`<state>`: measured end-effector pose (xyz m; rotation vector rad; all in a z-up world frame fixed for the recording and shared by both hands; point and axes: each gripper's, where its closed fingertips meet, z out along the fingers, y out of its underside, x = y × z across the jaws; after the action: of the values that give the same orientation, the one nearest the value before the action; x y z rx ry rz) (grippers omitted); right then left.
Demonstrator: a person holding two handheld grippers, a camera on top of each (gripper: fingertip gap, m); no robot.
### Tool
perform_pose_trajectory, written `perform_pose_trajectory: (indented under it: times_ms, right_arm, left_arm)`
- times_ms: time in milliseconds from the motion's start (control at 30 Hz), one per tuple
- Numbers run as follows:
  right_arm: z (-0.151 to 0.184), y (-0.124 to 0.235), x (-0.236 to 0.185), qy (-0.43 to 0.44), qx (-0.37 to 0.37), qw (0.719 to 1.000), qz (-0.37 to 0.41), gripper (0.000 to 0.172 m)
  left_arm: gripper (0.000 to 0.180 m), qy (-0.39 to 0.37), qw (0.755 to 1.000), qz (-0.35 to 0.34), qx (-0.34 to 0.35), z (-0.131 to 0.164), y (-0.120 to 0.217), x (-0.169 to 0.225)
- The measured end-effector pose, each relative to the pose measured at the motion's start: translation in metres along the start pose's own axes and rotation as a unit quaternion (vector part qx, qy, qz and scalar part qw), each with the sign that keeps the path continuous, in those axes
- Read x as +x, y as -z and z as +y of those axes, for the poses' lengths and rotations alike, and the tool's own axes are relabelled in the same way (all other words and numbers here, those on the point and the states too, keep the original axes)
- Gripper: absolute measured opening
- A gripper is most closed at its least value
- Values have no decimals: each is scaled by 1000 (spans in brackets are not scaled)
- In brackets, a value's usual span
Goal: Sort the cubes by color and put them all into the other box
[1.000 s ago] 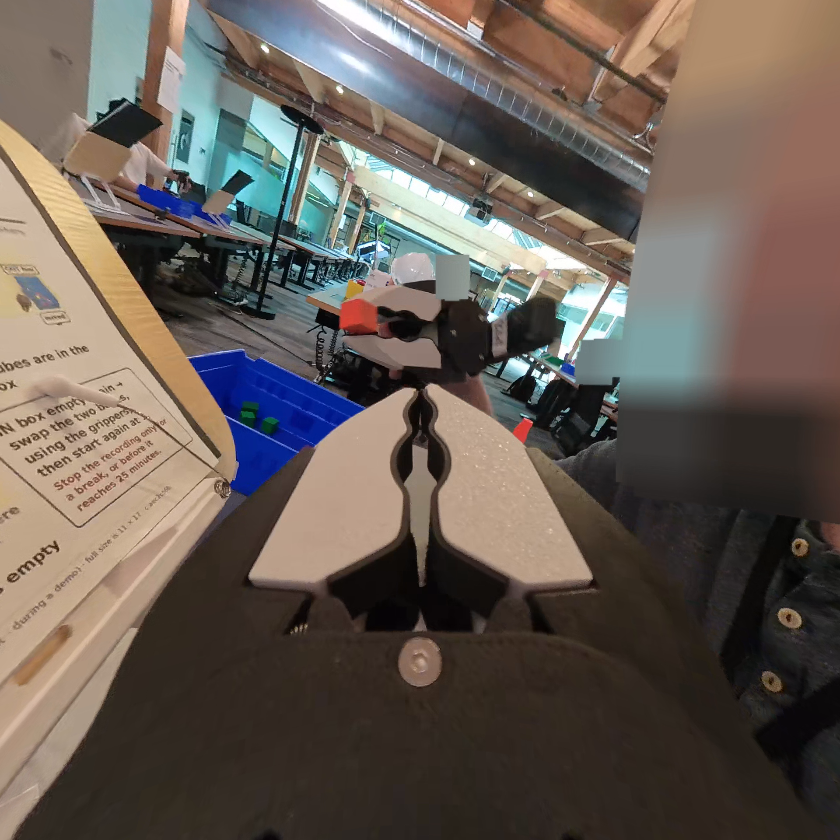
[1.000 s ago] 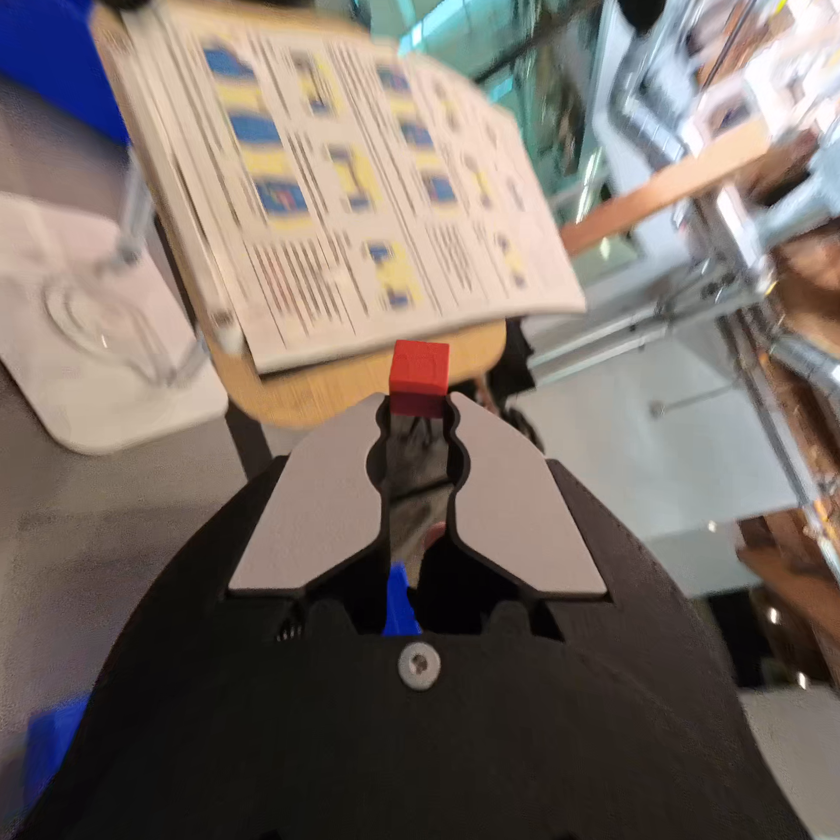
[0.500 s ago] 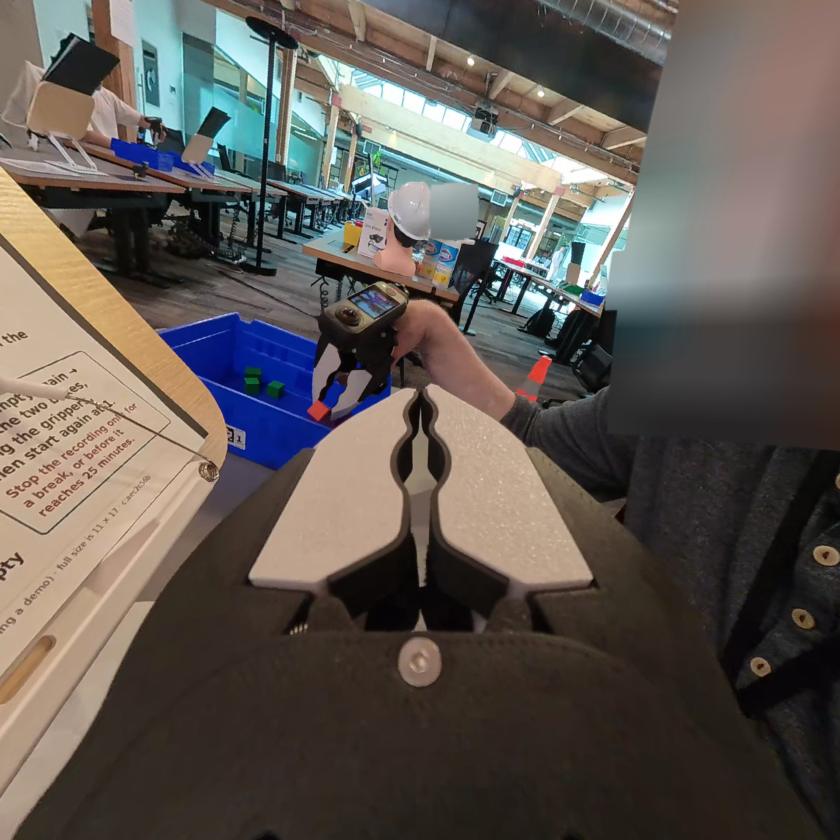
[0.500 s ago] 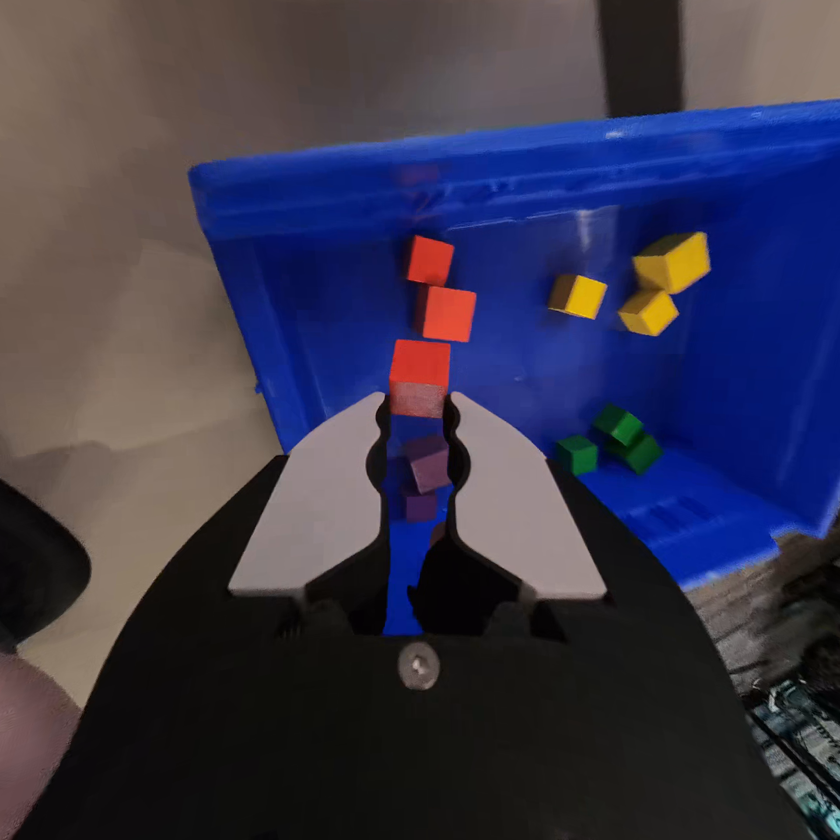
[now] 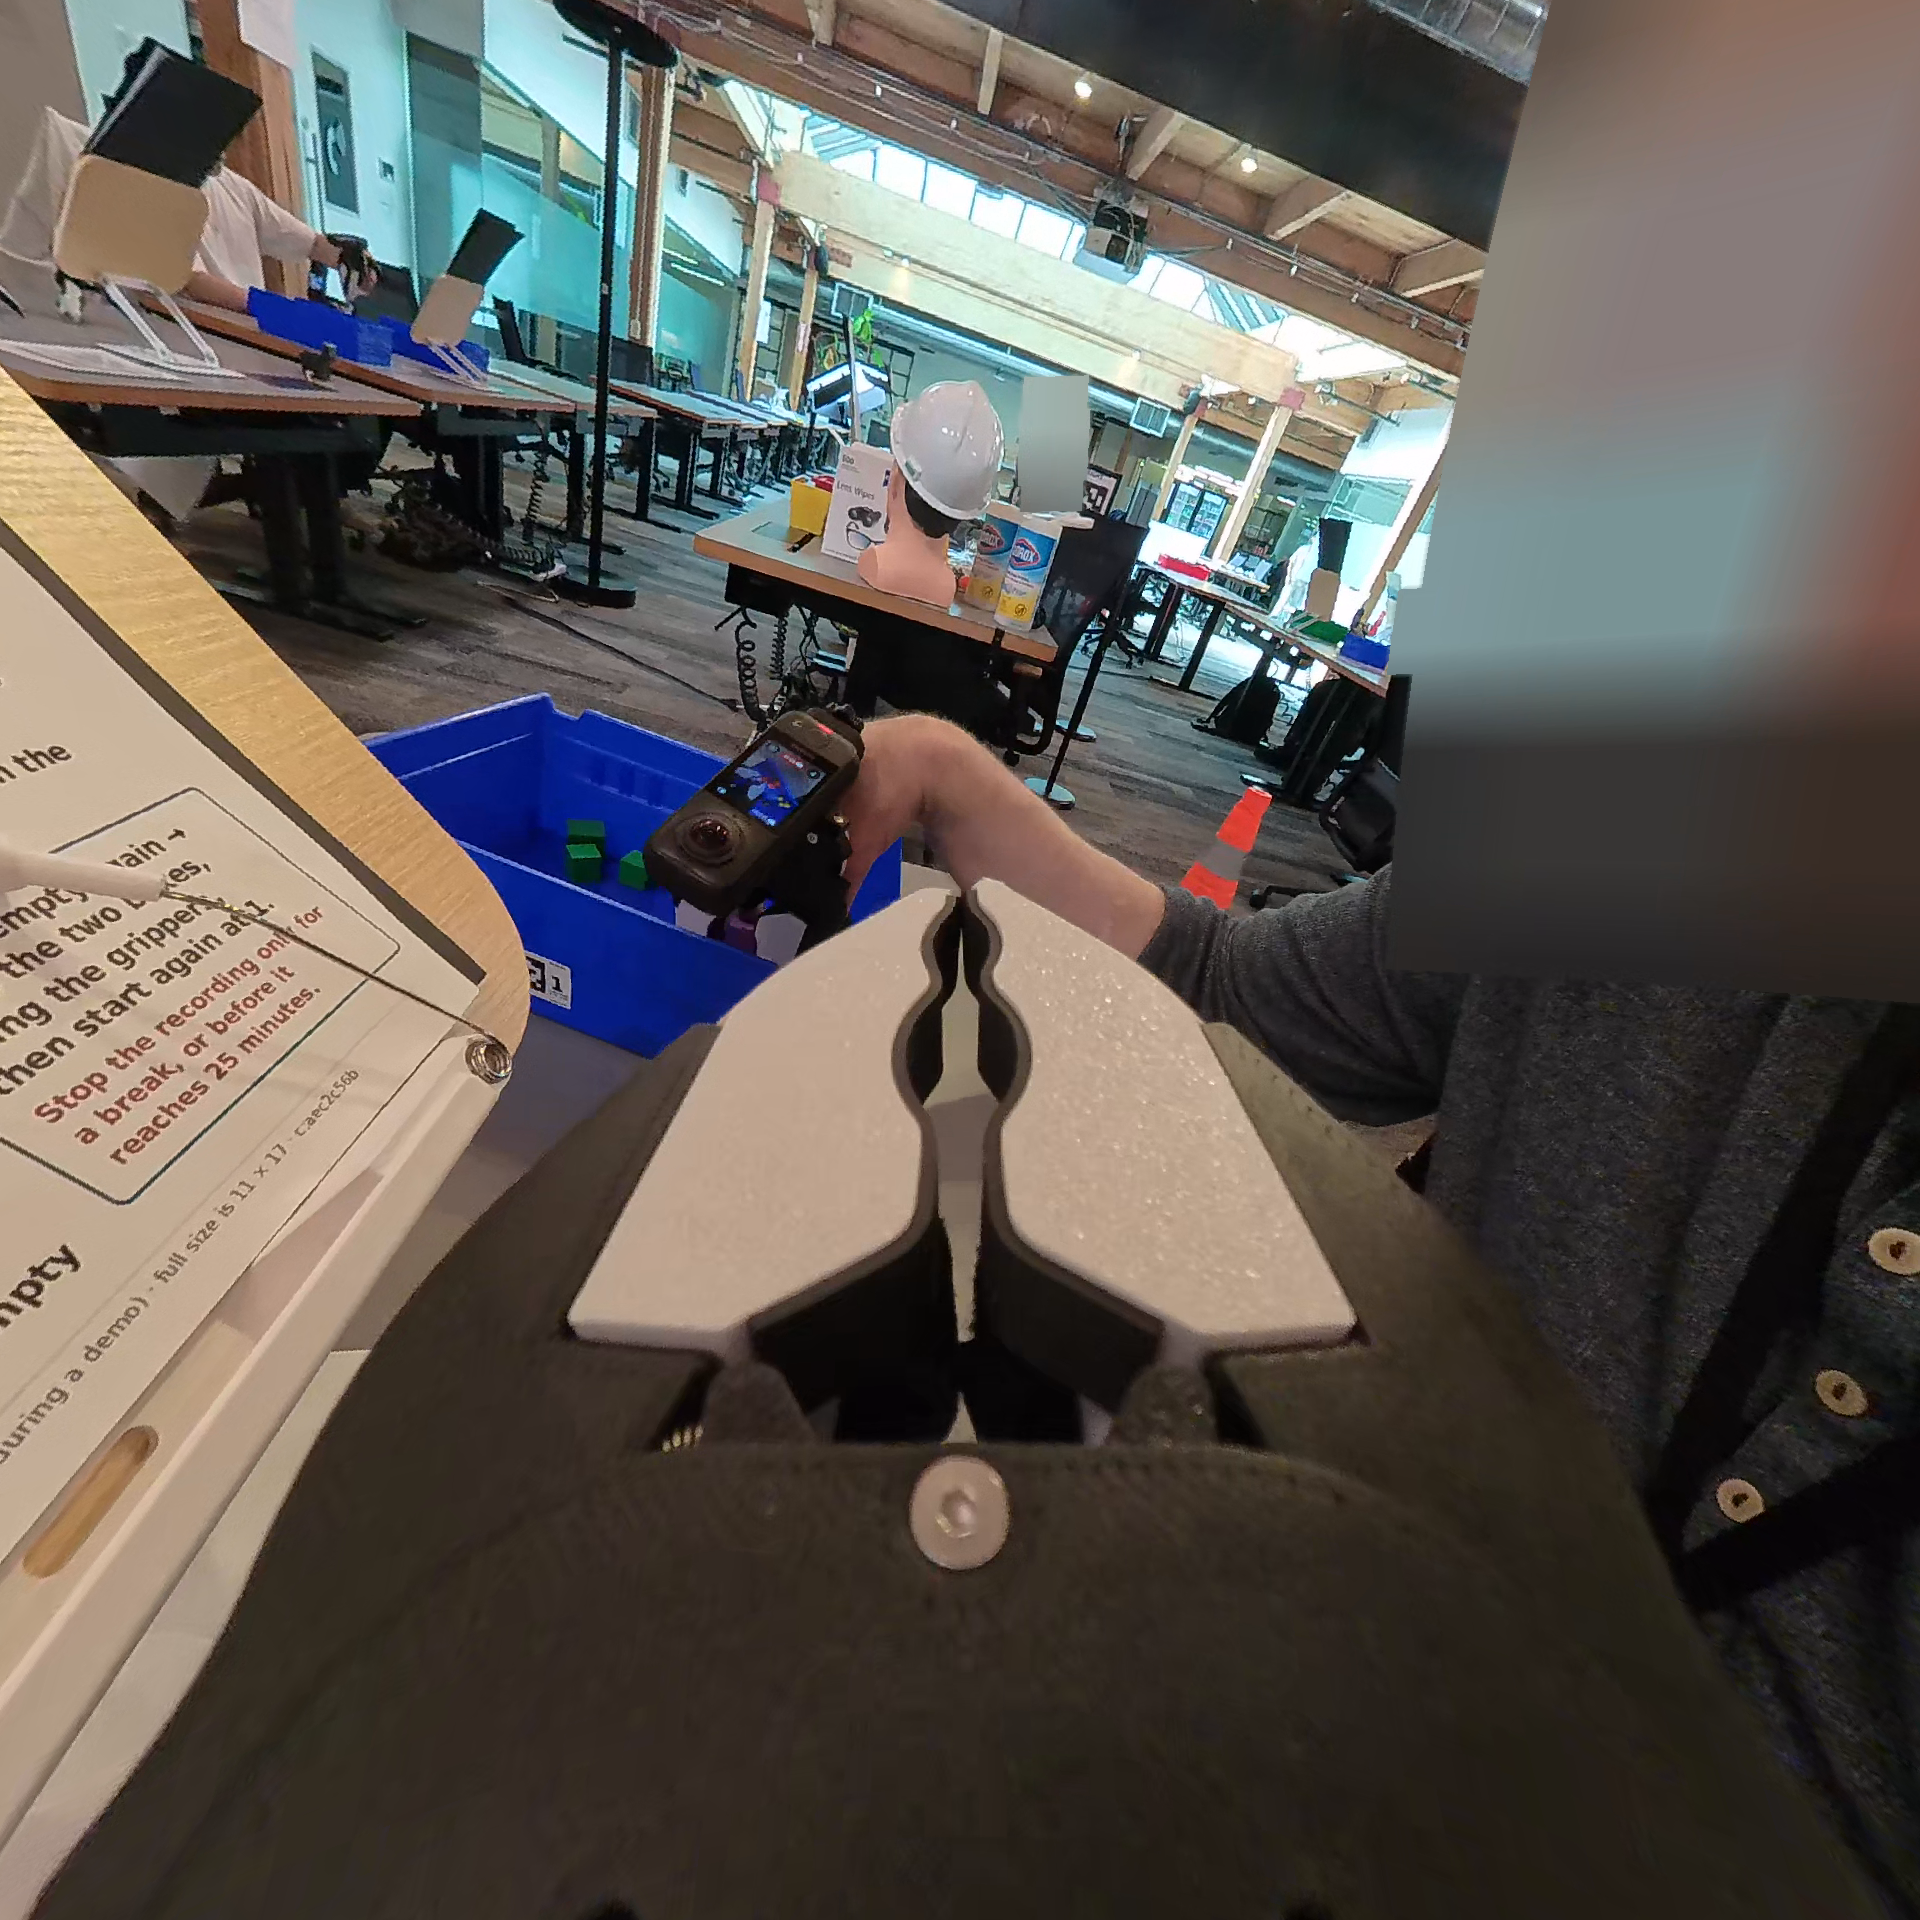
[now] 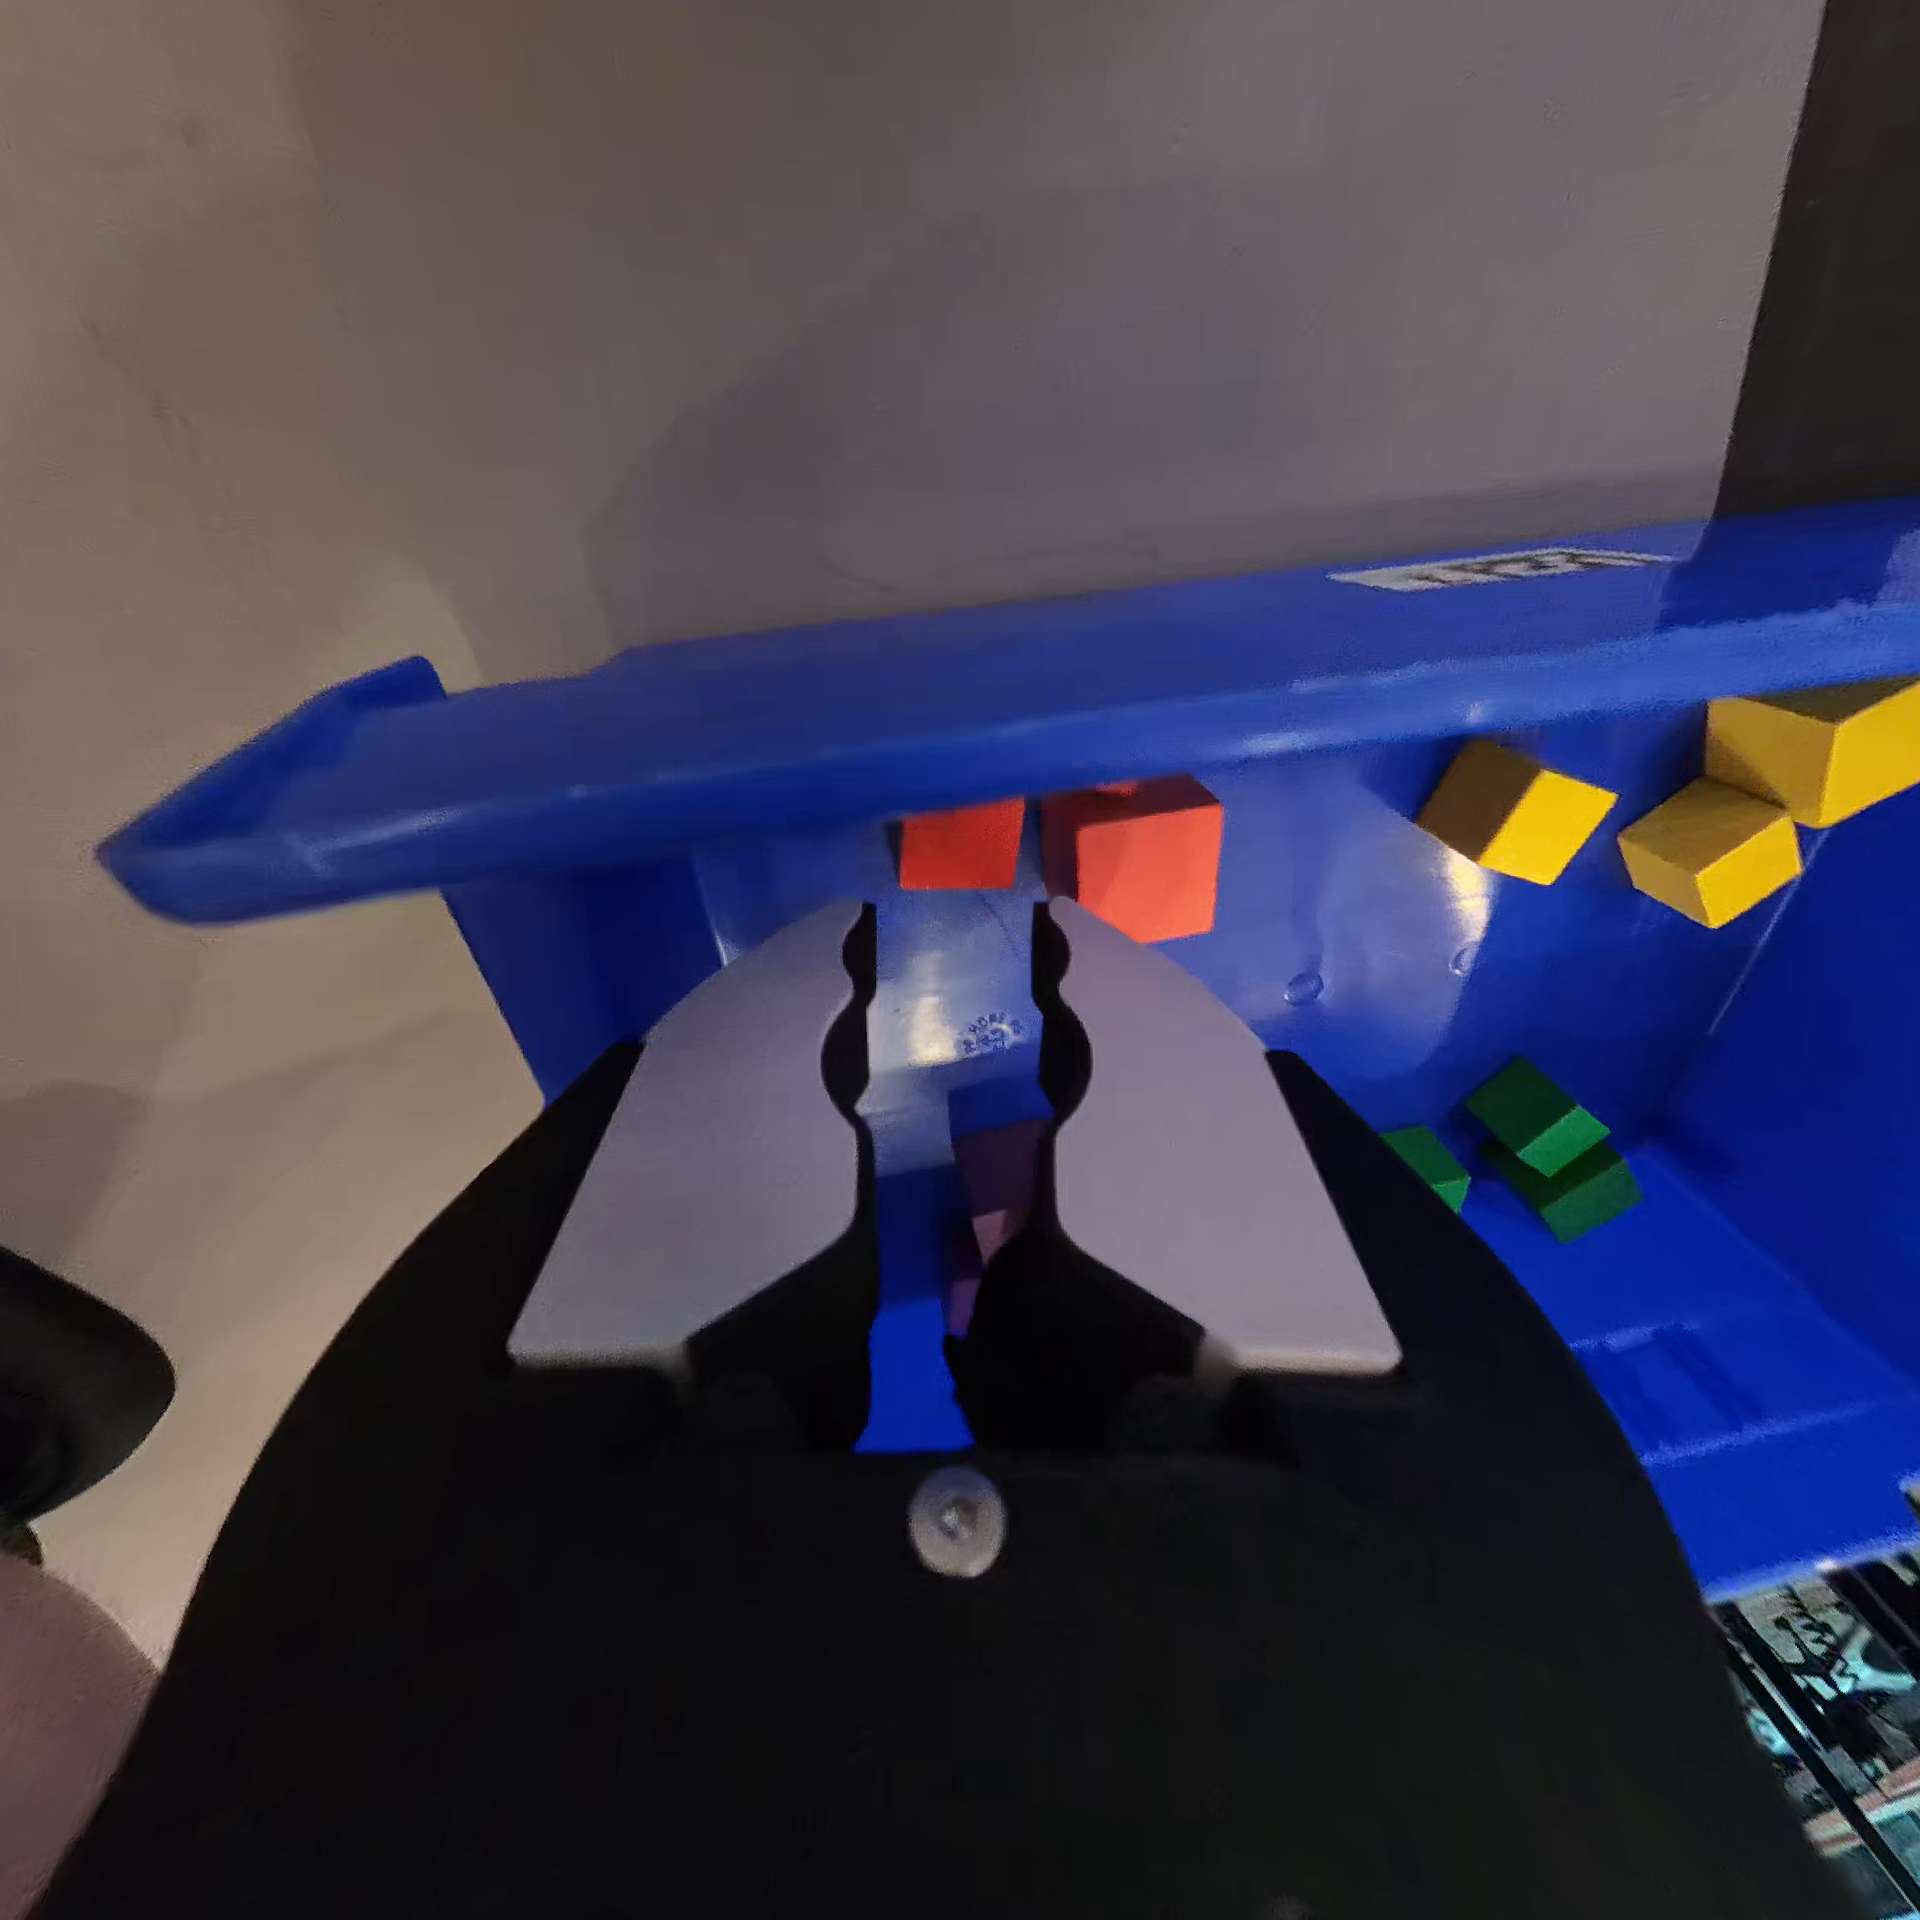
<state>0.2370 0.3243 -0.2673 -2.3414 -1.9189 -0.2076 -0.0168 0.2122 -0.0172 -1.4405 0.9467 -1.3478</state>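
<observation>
R gripper (image 6: 951, 914) is down inside the blue bin (image 6: 727, 748), fingers apart w/ nothing between them, only bin floor showing in the gap. Red cube (image 6: 961, 844) sits just beyond the tips, 2nd red cube (image 6: 1143, 857) beside it by the far wall. Yellow cubes (image 6: 1517, 810) grouped to the right, green cubes (image 6: 1548, 1143) nearer, purple cube (image 6: 997, 1164) under the fingers. L gripper (image 5: 961, 909) held off the bin, fingers together on nothing

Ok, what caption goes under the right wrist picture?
Open right gripper inside the blue box, just short of two red cubes.
</observation>
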Motion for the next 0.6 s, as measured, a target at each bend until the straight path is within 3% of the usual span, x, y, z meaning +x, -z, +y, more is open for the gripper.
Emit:
perform_pose_trajectory:
  times_ms: [300, 433, 600]
  right_arm:
    - [2, 48, 16, -13, 47, 995, 82, 25]
    - [-9, 77, 29, 5, 84, 984, 159, 25]
    - [-30, 100, 30, 24, 130, 970, 202, 22]
  left_arm:
    - [0, -27, 999, -22, -6, -4, 6, -2]
    - [0, -40, 998, -41, -1, -10, 13, -7]
    - [0, -50, 997, -55, 1, -14, 21, -10]
